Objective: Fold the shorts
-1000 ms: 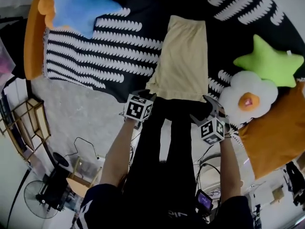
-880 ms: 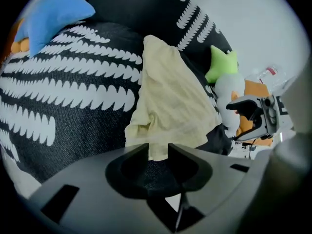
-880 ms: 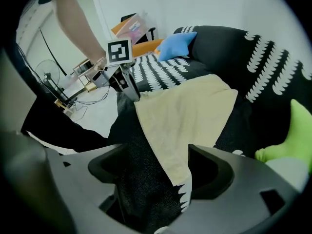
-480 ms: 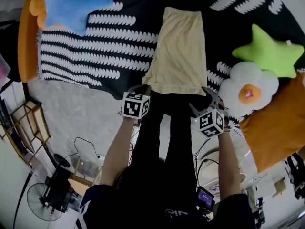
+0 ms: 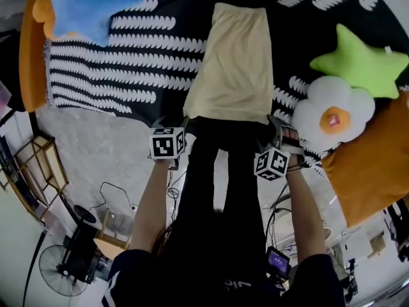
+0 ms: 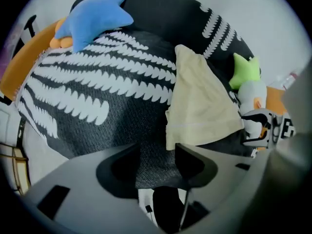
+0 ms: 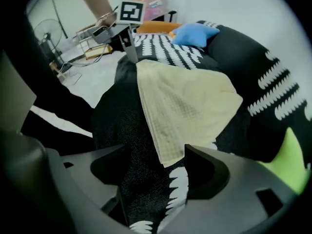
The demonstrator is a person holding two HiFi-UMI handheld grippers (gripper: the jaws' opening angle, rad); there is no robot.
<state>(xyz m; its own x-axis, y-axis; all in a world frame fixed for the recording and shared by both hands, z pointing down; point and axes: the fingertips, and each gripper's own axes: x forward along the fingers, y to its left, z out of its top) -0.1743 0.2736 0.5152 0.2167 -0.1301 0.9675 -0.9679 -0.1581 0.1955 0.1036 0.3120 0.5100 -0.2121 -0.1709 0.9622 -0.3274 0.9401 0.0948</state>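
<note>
Both tools have drawn back toward me from the near hem of the cream shorts [image 5: 231, 62].
I see the left tool [image 6: 156, 148] and right tool [image 7: 156, 149] spread and opening, nothing pinched, a hem corner just ahead of each; the shorts lie flat on the black-and-white blanket [image 5: 128, 56].

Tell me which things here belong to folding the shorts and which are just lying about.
Job in hand:
pale yellow fabric shorts
left gripper and right gripper, both with jaws opening, nothing gripped, a shorts corner at each

Lying about:
blue star-shaped plush cushion
green star-shaped plush cushion
white flower-shaped plush cushion
orange pillow
black-and-white patterned bedcover underneath
</note>
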